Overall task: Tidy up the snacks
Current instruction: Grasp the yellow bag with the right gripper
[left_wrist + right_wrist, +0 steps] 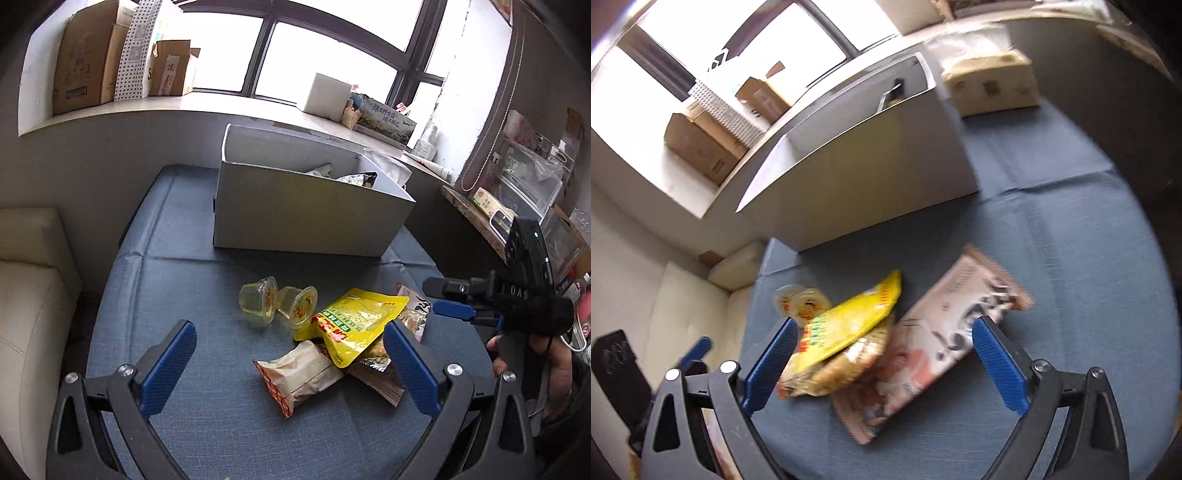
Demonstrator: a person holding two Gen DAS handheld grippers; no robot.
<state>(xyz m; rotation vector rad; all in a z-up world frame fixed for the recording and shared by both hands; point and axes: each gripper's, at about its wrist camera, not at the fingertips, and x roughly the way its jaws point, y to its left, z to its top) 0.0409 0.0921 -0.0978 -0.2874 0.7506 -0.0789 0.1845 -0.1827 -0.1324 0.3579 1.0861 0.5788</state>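
The snack packets [351,325] and two jelly cups [279,301] lie mid-table [166,258], in front of the white box [303,218] near its far edge. Left gripper [291,363] and right gripper [886,363] hover above, jaws apart, empty.

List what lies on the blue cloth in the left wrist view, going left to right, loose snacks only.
Two jelly cups → beige packet → yellow bag → white packet with black lettering.

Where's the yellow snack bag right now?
The yellow snack bag lies mid-table in the left wrist view, atop the packet pile, right of the two jelly cups, before the white box.
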